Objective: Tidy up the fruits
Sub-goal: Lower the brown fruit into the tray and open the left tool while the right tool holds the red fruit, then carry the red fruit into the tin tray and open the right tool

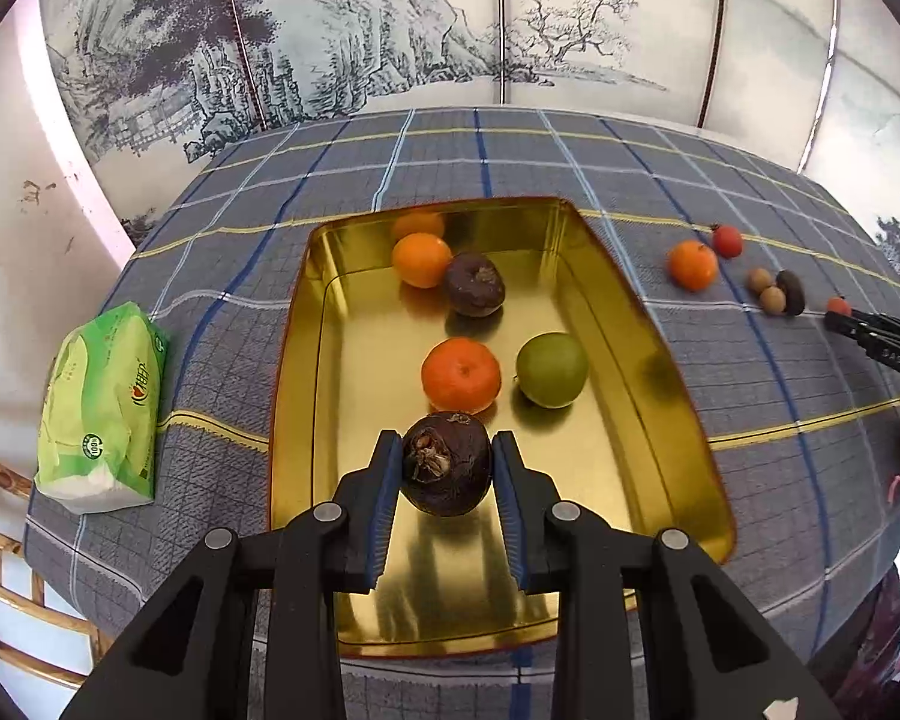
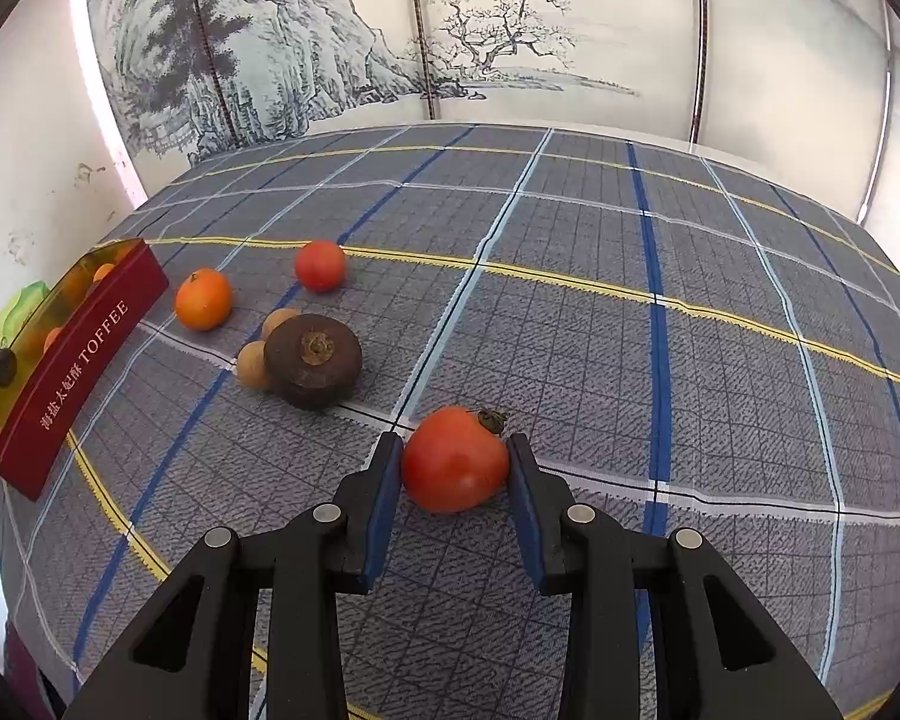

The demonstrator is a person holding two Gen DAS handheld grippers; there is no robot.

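Observation:
My left gripper [image 1: 447,462] is shut on a dark brown water chestnut [image 1: 447,463], held just above the near part of a gold tin tray [image 1: 648,372]. The tray holds two oranges [image 1: 461,375] [image 1: 421,259], a green fruit [image 1: 551,369] and another dark chestnut [image 1: 475,283]. My right gripper [image 2: 455,461] is shut on a red tomato [image 2: 455,459] resting on the plaid cloth. Left of it lie a dark chestnut [image 2: 312,360], two small tan longans [image 2: 253,363], an orange [image 2: 203,299] and a second tomato [image 2: 320,264].
A green tissue pack [image 1: 99,414] lies left of the tray. The tray's red side reads TOFFEE [image 2: 78,360]. The plaid tablecloth [image 2: 630,312] stretches wide to the right. A painted folding screen [image 1: 390,30] stands behind the table. A bamboo chair [image 1: 6,540] is at lower left.

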